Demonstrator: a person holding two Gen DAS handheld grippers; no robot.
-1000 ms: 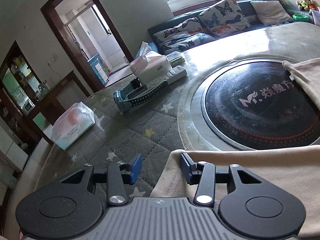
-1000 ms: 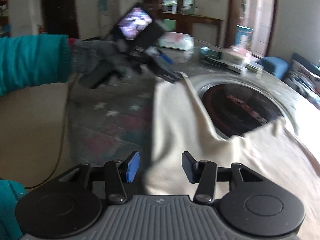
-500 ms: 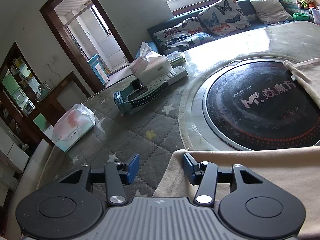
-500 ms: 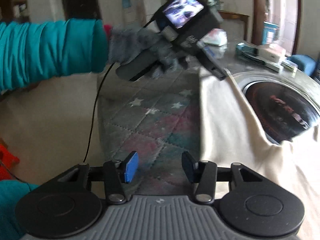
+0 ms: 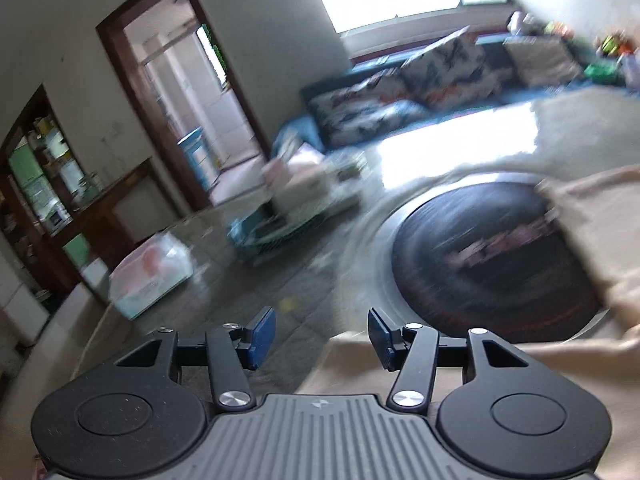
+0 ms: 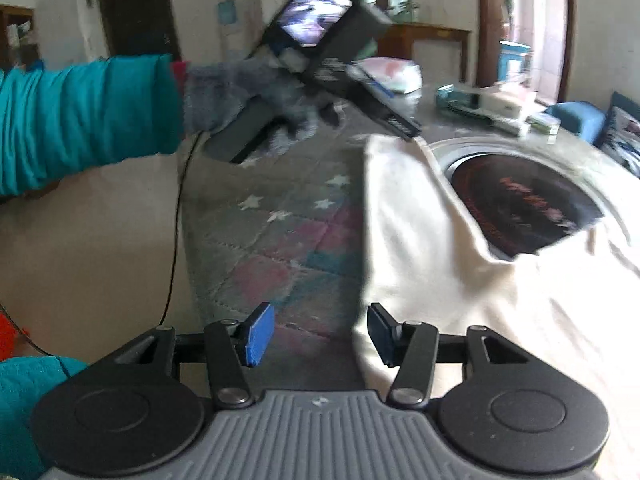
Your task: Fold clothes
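A cream garment (image 6: pixel 500 300) lies spread on the table, over the grey star-quilted mat (image 6: pixel 280 248) and part of the round black cooktop (image 6: pixel 520 204). My right gripper (image 6: pixel 320 332) hovers over the garment's near left edge; its jaws are opening, and the cloth edge lies under the right pad (image 6: pixel 380 332), not pinched. A grey-gloved hand (image 6: pixel 248 96) with a teal sleeve holds my left gripper (image 6: pixel 404 128) just above the garment's far corner. In the blurred left wrist view my left gripper (image 5: pixel 320 336) is open above the garment (image 5: pixel 520 364), with only the mat between its pads.
A pink tissue pack (image 5: pixel 152 276), a tissue box (image 5: pixel 296 188) and a teal object (image 5: pixel 256 236) sit on the table's far side. A black cable (image 6: pixel 176 220) hangs from the left gripper off the table's left edge. A sofa with cushions (image 5: pixel 400 112) lies beyond.
My left gripper has lifted off the garment's corner, and its view has blurred. Both pairs of jaws stand a little wider. The right view has swung back toward the garment's edge.
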